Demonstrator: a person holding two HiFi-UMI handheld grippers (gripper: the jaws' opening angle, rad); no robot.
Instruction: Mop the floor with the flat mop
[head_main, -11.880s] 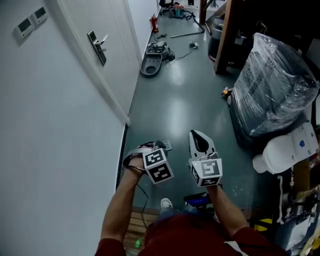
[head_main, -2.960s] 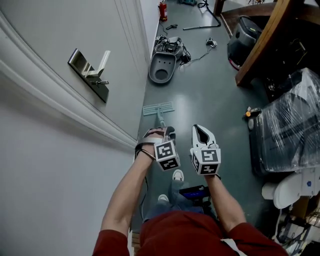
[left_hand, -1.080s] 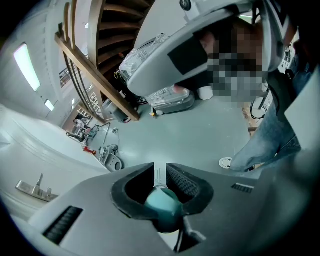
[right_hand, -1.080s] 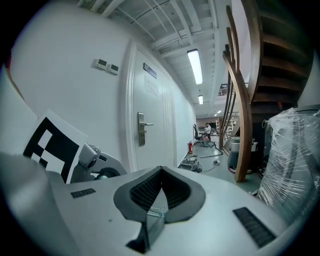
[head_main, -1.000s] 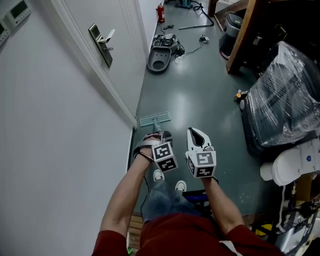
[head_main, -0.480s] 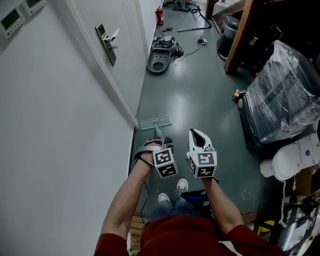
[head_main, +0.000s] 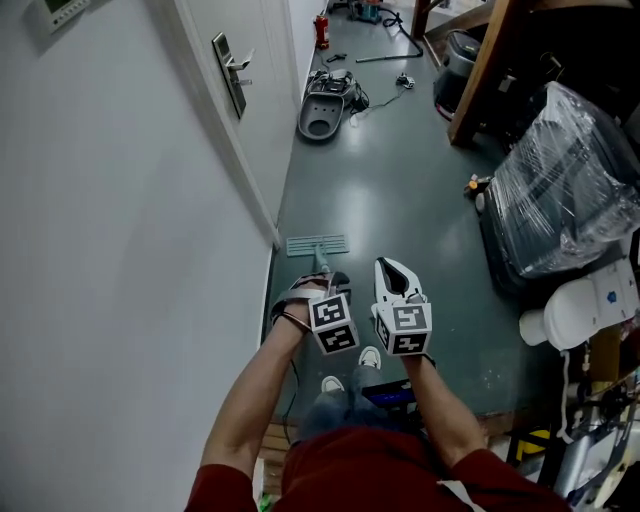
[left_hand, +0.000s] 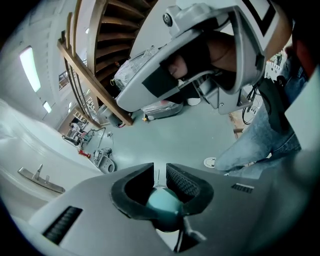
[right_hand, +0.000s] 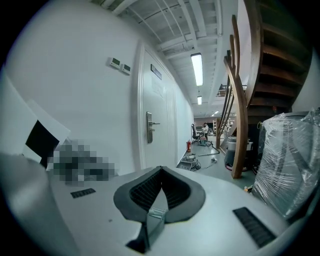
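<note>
My left gripper (left_hand: 160, 174) clenched on teal mop handle (left_hand: 163, 202). Flat mop head (head_main: 317, 245) lies on floor (head_main: 400, 190) just ahead of it, beside wall (head_main: 150, 250). My right gripper (right_hand: 160, 175) pinched together, empty, alongside left. Advice: press pad flat, push straight overlapping strokes, stay clear of wall.

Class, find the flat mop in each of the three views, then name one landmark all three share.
Head view: the flat mop sits lower centre, head on the floor by the wall, handle running up into the left gripper.
Left gripper view: its teal handle end, bottom centre, clamped between the jaws.
Right gripper view: not in it.
Shared landmark: the door handle.
</note>
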